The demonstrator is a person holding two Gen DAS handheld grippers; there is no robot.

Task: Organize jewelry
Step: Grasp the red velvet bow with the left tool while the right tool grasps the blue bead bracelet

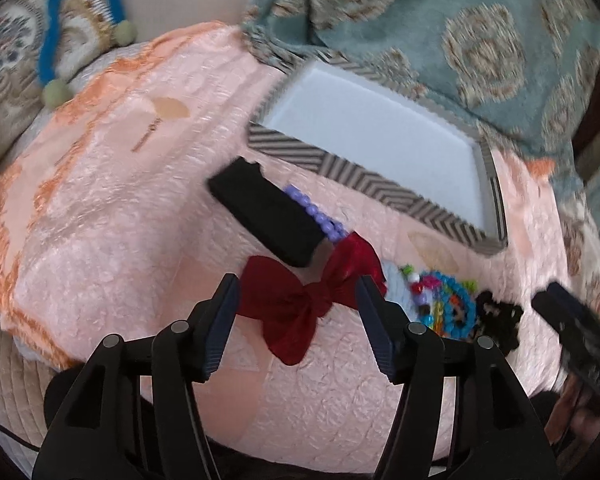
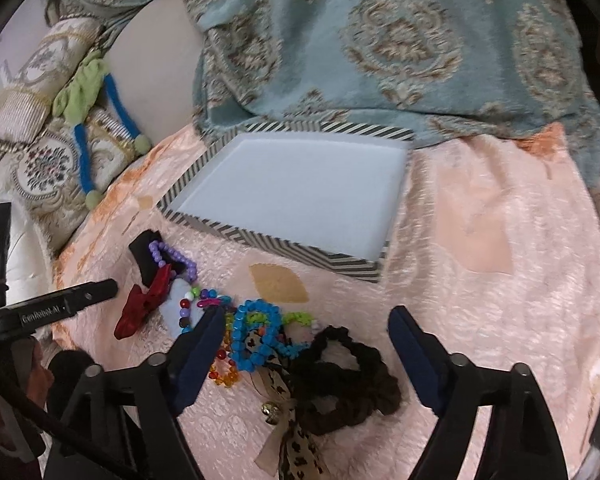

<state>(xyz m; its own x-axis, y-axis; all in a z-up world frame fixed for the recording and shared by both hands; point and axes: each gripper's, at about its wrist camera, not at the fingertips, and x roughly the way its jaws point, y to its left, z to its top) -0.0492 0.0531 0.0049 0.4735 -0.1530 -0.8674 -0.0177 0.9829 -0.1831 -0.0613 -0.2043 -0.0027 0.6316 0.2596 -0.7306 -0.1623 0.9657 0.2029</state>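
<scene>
Nothing is in the box yet, so this looks like the very start of the sorting: both claws are lined up for a first pick. The striped box (image 2: pixel 284 196) sits open on the pink quilt (image 2: pixel 480 240), its pale lining bare, with the blue patterned cushion just behind it. The jewelry lies in a loose heap on the quilt in front of the box, between it and the person.

The left claw (image 1: pixel 298 304) hangs over the red bow (image 1: pixel 300 300), jaws spread wide with one on either side of the ribbon and neither pad pressing it. Just beyond the bow lie a black case (image 1: pixel 264 216) and a string of purple beads (image 1: pixel 316 212) touching it.

The right claw (image 2: pixel 306 334) is also open and grips nothing. Its jaws straddle the dark scrunchie (image 2: pixel 352 380), with the blue bead bracelet (image 2: pixel 256 336) and the leopard-print ribbon (image 2: pixel 296 440) tangled close to its left pad.

I judge the next move to be a close on each piece, then a lift and carry to the box. The bow is soft and flat, so the left pads need to go low and pinch at the knot. On the right, the scrunchie overlaps the ribbon and beads, and a careless close could drag the neighbours along.
</scene>
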